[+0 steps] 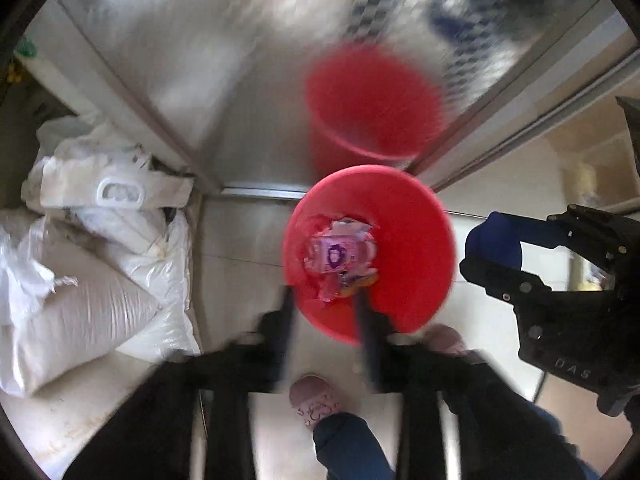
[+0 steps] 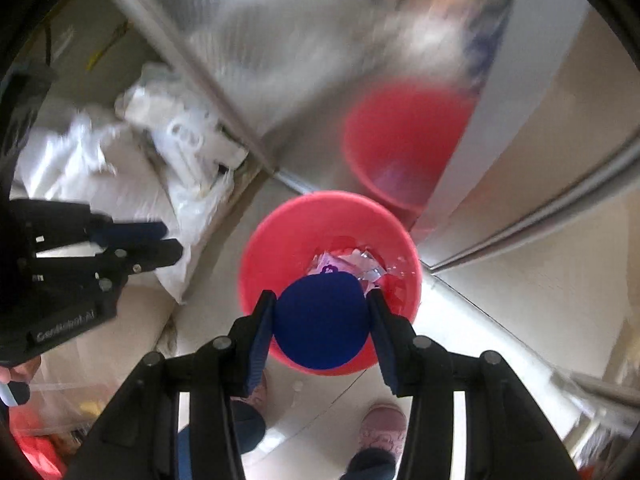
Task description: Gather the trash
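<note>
Beside the white sacks (image 1: pixel 100 292) on the pale floor, a red bin (image 2: pixel 280 240) holds crumpled wrappers (image 1: pixel 340 256). Over it, the right gripper (image 2: pixel 320 322), marked "DAS", clamps a round blue object (image 2: pixel 320 320). Blurred, the left gripper (image 1: pixel 324 308) stands open, empty.

Both views are bright with soft, even daylight and no hard shadows – the shiny metal panel (image 1: pixel 240 60) behind the red bucket (image 1: pixel 400 208) throws back pale glare and a smeared red reflection. Motion blur smudges the left gripper (image 1: pixel 326 304) (its fingers streak), while the right gripper (image 2: pixel 320 320) stays sharp. Straight edges bow toward the dark round borders.
</note>
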Action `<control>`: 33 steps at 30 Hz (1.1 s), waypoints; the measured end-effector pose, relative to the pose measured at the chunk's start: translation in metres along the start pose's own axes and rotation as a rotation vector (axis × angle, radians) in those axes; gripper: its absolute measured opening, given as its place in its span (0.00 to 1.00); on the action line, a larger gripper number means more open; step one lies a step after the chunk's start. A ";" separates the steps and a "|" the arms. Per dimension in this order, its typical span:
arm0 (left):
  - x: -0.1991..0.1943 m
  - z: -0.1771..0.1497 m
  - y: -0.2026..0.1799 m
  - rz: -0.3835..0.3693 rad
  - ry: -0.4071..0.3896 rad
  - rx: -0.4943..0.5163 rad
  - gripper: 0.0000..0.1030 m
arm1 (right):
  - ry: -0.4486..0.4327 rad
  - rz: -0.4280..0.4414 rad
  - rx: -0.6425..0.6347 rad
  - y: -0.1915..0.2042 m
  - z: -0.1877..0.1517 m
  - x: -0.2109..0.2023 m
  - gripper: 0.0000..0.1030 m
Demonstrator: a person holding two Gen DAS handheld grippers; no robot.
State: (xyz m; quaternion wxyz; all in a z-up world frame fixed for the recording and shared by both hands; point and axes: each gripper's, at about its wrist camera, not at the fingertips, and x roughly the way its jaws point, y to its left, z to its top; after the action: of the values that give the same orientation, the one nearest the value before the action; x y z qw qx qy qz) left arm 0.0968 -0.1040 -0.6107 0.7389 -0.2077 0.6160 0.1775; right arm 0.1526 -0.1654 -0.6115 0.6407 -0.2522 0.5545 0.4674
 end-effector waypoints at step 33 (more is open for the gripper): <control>0.090 -0.176 -0.002 0.162 -0.134 -0.406 0.82 | 0.003 -0.131 -0.081 -0.065 -0.051 0.105 0.89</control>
State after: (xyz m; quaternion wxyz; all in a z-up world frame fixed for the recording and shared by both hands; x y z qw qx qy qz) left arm -0.0335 -0.1975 -0.7261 0.7046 -0.2896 0.5316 0.3702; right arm 0.1803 -0.2031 -0.7369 0.6582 -0.3143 0.5185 0.4462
